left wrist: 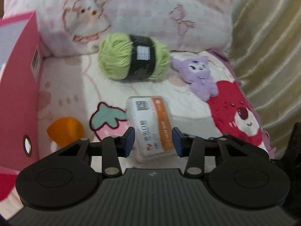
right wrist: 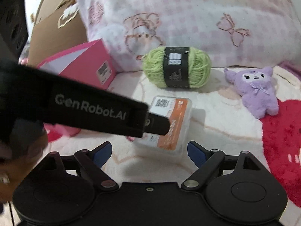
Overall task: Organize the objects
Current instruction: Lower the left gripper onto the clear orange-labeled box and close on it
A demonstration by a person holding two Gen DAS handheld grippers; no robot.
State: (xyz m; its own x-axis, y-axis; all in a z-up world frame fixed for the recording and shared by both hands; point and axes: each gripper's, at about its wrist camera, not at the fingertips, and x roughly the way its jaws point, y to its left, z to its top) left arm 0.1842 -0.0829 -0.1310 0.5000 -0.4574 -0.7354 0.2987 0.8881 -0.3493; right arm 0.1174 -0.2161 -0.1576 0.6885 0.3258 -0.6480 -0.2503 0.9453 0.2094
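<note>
A clear plastic box with a white and orange label [left wrist: 150, 126] lies on the bed blanket. My left gripper [left wrist: 153, 141] is open with its blue pads on either side of the box's near end, small gaps showing. From the right wrist view the left gripper body [right wrist: 90, 107] reaches over the box [right wrist: 175, 130]. My right gripper [right wrist: 150, 153] is open and empty, just short of the box. A green yarn ball with a black band [left wrist: 131, 58] [right wrist: 176, 67] and a purple plush toy [left wrist: 199, 75] [right wrist: 257, 90] lie farther back.
A pink open box [left wrist: 20, 94] [right wrist: 88, 64] stands at the left. An orange object [left wrist: 65, 130] lies beside it. A large pink pillow [left wrist: 131, 9] [right wrist: 188, 18] backs the bed. A gold curtain [left wrist: 269, 47] hangs at the right. A cardboard box [right wrist: 56, 30] stands behind.
</note>
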